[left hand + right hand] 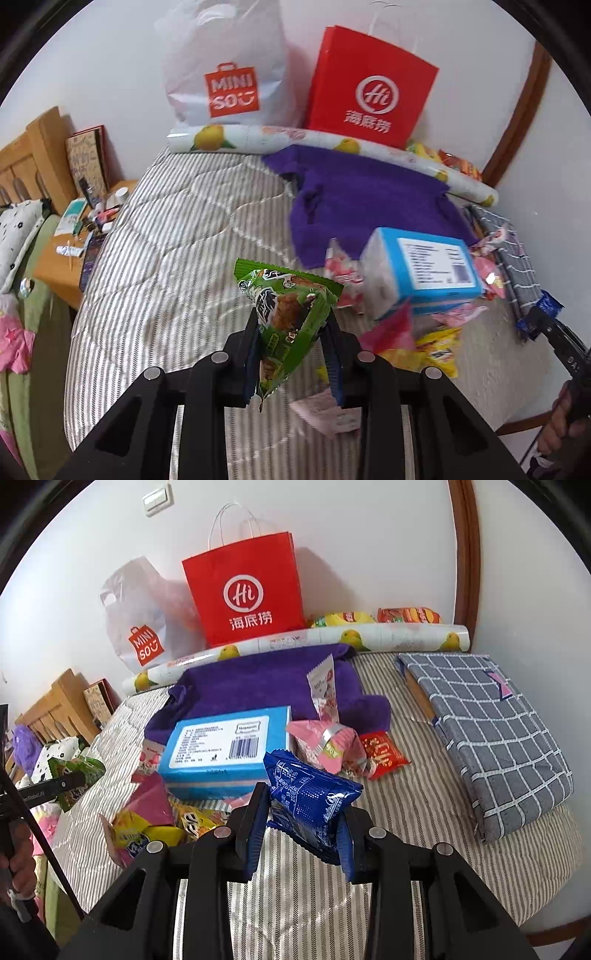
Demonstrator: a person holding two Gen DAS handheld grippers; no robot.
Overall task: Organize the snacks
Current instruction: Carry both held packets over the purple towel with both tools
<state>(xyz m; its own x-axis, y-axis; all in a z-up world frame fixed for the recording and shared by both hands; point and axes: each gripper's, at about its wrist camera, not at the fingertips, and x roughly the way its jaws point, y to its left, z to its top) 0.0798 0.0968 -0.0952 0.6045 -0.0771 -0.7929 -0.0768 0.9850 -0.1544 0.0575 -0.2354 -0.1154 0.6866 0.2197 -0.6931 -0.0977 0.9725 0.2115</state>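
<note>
- Striped grey-and-white bed (155,236) is strewn with snacks at 3 o'clock.
- Green crinkled snack packet (291,314) is clamped by left tool (291,354).
- Dark-blue foil snack packet (314,801) is clamped by right tool (304,830).

My left gripper (291,332) is matte black, with two angular, hollowed arms fanning out from the bottom of the left wrist view. Round silver rivets sit at each pivot, four across. The fingers (334,354) are flat black plates faced with dark blue pads. My right gripper (303,827) is built the same: black linkage, triangular cut-outs, four silver rivets, blue pads (347,845) on the inner faces. From the left wrist view, the right gripper's side carries small white lettering, too blurred to read.
</note>
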